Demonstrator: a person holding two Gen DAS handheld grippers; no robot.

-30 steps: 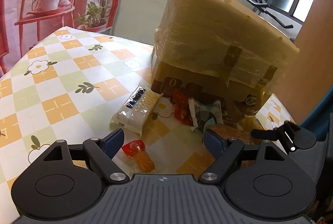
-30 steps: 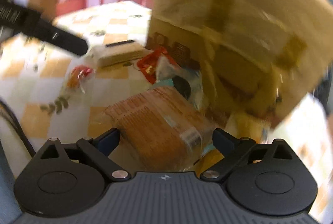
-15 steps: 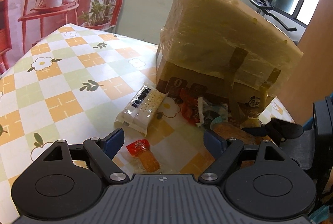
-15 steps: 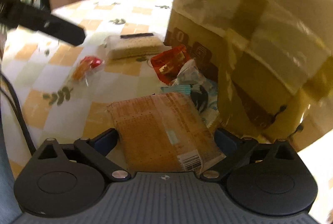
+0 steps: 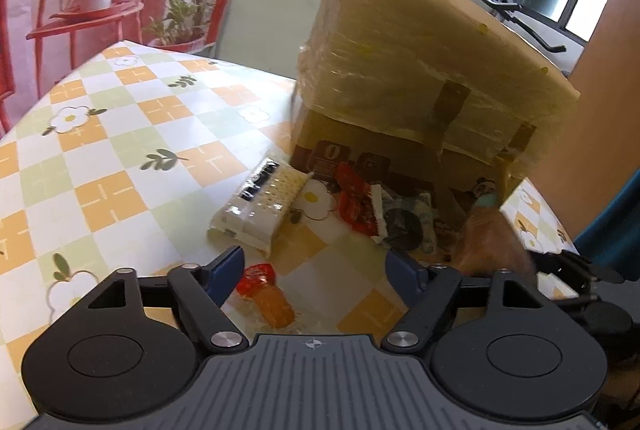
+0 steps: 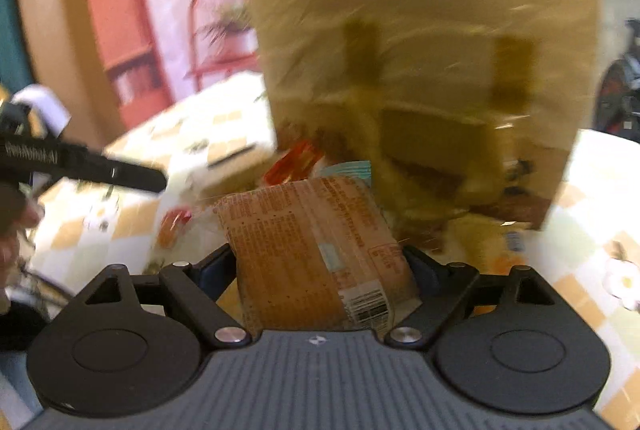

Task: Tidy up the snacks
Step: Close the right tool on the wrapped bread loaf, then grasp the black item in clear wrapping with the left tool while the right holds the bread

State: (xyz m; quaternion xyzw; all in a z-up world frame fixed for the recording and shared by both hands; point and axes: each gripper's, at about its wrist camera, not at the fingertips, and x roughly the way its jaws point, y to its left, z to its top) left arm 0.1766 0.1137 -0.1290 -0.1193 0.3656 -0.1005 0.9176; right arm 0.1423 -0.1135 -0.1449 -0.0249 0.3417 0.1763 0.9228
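Against the cardboard box (image 6: pixel 424 42), the right gripper (image 6: pixel 320 266) has swung round to face it squarely, jaws closing on the orange biscuit pack (image 6: pixel 312 250) between them. The left gripper (image 5: pixel 316 266), also narrowing, straddles 1 small jelly cup (image 5: pixel 266 296), grasping nothing. Both pickups look imminent.

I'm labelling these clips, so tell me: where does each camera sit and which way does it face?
Left wrist: sits on the left tool, looks down along its closing fingers at a small orange snack, white cracker pack and wrapped box.
Right wrist: sits on the right tool, closing around a brown cracker pack; blurred, faces the same box.
Shared: box, snacks, checked tablecloth; each sees the other tool.
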